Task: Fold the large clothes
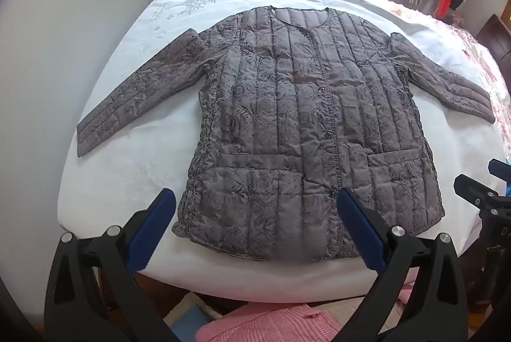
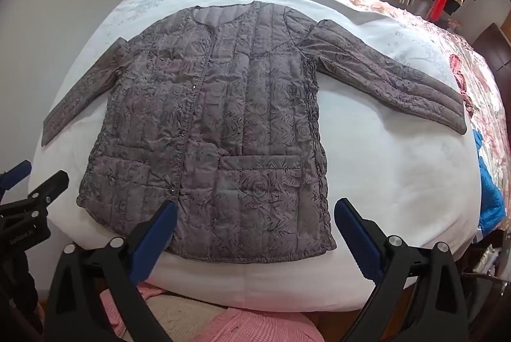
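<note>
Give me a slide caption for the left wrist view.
Open left gripper hovers above the hem of a quilted grey jacket spread flat, sleeves out, on a white bed.

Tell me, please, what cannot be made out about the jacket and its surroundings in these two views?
- Jacket: its back lies against the bed, unseen in both views.
- Hem corner, left wrist view: covered by a finger of the open left tool.
- Blue item, right wrist view: cut off by the fisheye edge; unidentifiable.
- Pink checked fabric: partly hidden behind the open right tool.
</note>
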A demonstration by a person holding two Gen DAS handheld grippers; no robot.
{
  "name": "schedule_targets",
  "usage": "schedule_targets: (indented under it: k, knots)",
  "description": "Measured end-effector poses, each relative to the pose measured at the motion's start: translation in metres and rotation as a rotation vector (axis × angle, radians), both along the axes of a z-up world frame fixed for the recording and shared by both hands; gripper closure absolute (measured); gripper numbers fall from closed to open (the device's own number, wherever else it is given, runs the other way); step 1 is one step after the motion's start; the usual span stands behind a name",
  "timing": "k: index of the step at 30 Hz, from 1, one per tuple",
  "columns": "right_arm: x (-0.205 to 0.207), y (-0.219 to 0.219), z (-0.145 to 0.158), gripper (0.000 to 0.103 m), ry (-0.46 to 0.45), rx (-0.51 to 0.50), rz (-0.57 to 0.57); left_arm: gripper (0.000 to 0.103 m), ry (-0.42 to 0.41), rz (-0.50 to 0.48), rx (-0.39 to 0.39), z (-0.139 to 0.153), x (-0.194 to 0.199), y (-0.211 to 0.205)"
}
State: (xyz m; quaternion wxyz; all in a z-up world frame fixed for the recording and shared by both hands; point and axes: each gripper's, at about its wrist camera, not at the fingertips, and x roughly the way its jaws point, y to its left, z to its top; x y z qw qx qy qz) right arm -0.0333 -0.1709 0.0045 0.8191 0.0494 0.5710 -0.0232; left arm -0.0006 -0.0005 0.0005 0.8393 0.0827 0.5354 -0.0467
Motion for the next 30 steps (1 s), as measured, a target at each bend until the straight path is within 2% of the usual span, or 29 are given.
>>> schedule_targets:
  k: [30]
  knots:
    - [-0.0013,-0.0028,0.0001,0.004,-0.003,0.0,-0.009,0.003,0.0,0.003,-0.005,0.0052,-0.0021,-0.0007]
